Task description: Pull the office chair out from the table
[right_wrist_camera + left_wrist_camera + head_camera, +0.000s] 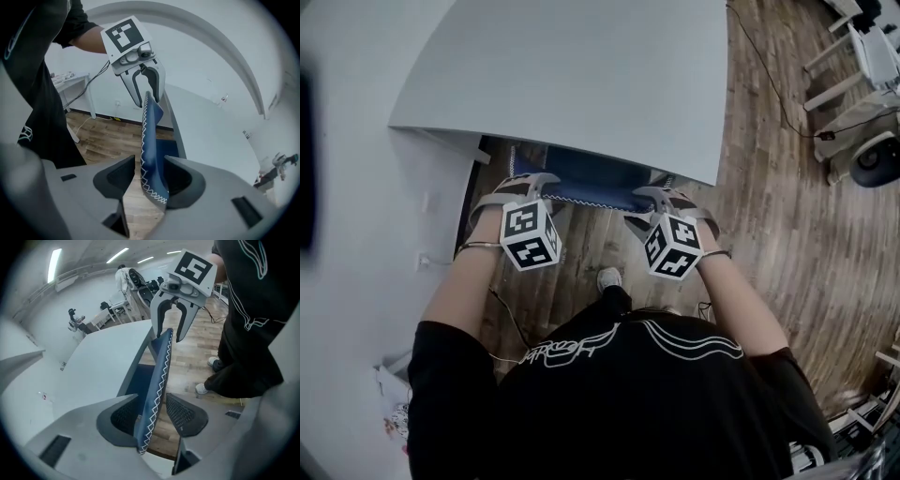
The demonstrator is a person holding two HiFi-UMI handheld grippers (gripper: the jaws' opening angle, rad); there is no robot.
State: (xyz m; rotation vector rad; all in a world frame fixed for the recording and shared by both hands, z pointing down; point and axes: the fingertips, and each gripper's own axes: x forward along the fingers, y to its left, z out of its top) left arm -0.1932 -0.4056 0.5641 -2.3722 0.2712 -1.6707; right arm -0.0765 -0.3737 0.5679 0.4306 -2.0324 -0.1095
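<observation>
The office chair (pixel 591 180) sits tucked under the white surface (pixel 581 75), at the centre of the head view. Only the top edge of its blue backrest (pixel 157 376), trimmed with white zigzag stitching, shows past the surface's curved rim.

The left gripper (pixel 525 183) straddles that edge toward its left end. Its 2 fingers (pixel 122 416) stand wide, with the stitched edge running between them and a clear gap beside the right-hand pad, so nothing is clamped.

The right gripper (pixel 666 199) straddles the same edge toward its right end. Its 2 fingers (pixel 180 176) are also spread wide, and the backrest edge hangs between them with open space at the left-hand pad.

Each gripper appears in the other's view, perched at the far end of the backrest.

The person (pixel 628 394), in a black shirt, stands at the lower centre of the head view, with 1 pale shoe (pixel 608 278) on the wooden floor (pixel 769 216) just behind the chair.
</observation>
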